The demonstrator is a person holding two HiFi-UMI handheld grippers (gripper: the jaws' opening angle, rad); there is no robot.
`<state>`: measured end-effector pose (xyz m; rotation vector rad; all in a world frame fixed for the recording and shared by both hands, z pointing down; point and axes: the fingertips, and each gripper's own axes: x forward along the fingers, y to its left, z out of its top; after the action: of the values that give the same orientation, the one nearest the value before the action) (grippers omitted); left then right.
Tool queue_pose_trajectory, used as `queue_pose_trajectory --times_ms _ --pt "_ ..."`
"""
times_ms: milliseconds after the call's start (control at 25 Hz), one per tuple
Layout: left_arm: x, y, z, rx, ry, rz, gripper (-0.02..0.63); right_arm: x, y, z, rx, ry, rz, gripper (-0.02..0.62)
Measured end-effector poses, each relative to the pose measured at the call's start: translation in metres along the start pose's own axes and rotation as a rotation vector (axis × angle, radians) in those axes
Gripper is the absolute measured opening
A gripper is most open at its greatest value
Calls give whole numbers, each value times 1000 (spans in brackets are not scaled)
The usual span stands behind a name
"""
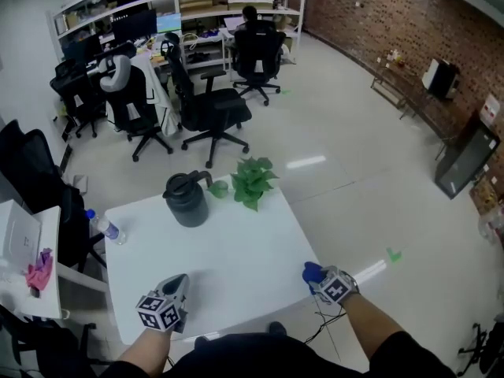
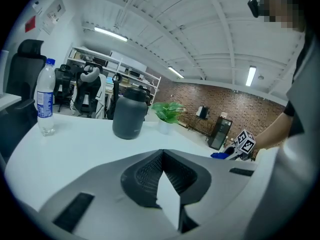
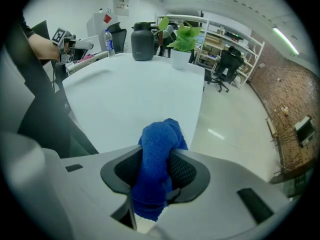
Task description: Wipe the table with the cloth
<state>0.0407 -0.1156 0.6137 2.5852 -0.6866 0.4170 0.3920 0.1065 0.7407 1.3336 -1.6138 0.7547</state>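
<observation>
Right claw (image 1: 319, 279) pinches cloth (image 3: 159, 149) at white table (image 1: 236, 258)'s edge, left claw (image 1: 179, 286) pressed together, chairs (image 1: 209, 105) beyond.

Worktop (image 1: 228, 266): one, white.
Tools: two, the left tool (image 1: 179, 283) near the near left corner and the right tool (image 1: 321, 280) at the near right corner.
Cloth (image 3: 157, 169): one, blue.
Jug (image 1: 187, 199): one, dark, near the far edge.
Potted plant (image 1: 252, 181): one, at the far edge beside the jug.
Water bottle (image 1: 106, 228): one, at the left edge.
Office chairs (image 1: 209, 109): at least five, all black, on the floor beyond the worktop.
Seated person (image 1: 250, 14): one, at the far desks.
Pink rag (image 1: 39, 272): one, on the side table to the left.
</observation>
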Motion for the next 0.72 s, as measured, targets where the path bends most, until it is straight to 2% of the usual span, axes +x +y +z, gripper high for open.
queue_pose_trajectory --times_ms 120,200,320,400,440,560,720 --pt "5 -4 4 1 -6 -17 -6 -13 -5 12 53 -59 3 222" --pt "2 -4 8 4 -15 -22 -6 -30 -10 29 87 -117 7 239" --pt "-7 3 14 -2 -40 -15 -6 -65 -13 82 166 -268 28 241" --pt "-14 10 19 -11 -60 -2 -7 -84 0 130 191 -376 80 241" --pt "-17 15 21 -16 -70 6 -6 -88 11 154 188 -421 116 236" --pt "-29 30 28 -25 -98 35 -6 -84 60 222 130 -513 218 146" --pt "-44 45 33 -9 -104 63 -6 -51 127 291 29 -564 289 82"
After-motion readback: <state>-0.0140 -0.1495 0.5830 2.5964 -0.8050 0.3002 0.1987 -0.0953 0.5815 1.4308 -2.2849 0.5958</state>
